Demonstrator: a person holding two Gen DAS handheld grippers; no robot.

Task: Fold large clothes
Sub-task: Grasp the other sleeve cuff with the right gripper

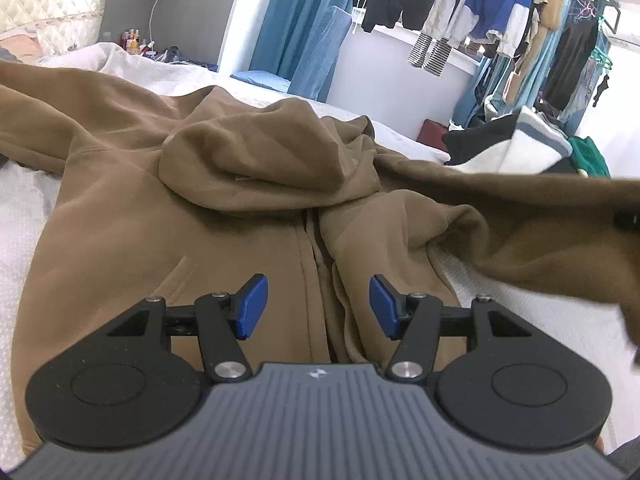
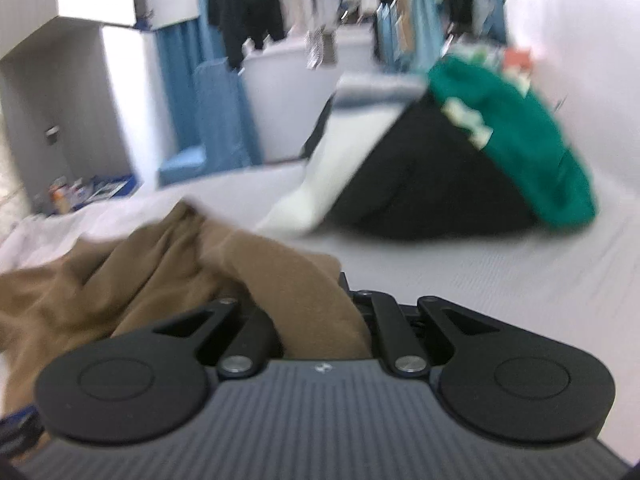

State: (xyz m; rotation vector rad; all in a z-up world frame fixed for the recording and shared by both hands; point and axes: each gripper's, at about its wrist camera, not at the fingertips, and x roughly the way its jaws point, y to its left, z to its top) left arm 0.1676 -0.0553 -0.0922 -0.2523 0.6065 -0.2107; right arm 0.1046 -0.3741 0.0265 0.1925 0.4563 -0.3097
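Brown hoodie lies front-up on the white bed, long axis running straight away from the left cam, hood at the far end, zip down the middle. Left gripper hovers over the hem w/ jaws apart, nothing between. Right gripper is clamped on a bunch of the brown fabric, its sleeve side lifted off the bed

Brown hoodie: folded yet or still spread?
Mostly spread: the brown hoodie lies front-up on the bed, hood bunched, left sleeve out flat; its right sleeve is lifted, clamped in the right gripper.
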